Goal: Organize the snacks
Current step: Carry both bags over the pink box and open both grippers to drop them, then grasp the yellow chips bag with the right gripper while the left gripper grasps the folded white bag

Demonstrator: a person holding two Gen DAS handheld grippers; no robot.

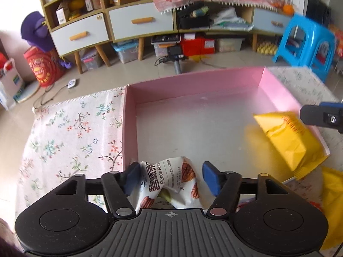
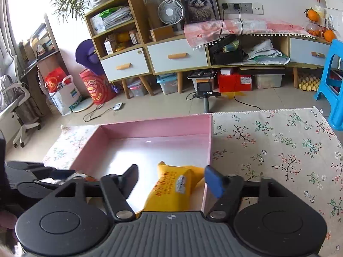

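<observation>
A shallow pink box point(image 1: 193, 85) lies on the flowered tablecloth; it also shows in the right wrist view point(image 2: 154, 126). My left gripper point(image 1: 171, 176) is open at the box's near edge, with a white pecan snack packet point(image 1: 171, 177) lying between its fingers, not pinched. A yellow snack packet point(image 1: 287, 137) is in the box's near right corner, tilted and blurred. In the right wrist view this yellow packet point(image 2: 171, 188) lies between the open fingers of my right gripper point(image 2: 171, 180), untouched. The right gripper's finger point(image 1: 321, 115) shows just right of the packet.
More yellow packaging point(image 1: 332, 203) lies outside the box at the right. The flowered tablecloth point(image 2: 278, 150) spreads to the right of the box and to its left point(image 1: 70, 132). Beyond the table stand a low cabinet point(image 2: 171, 57), a blue stool point(image 1: 306, 42) and a camera tripod point(image 2: 205, 94).
</observation>
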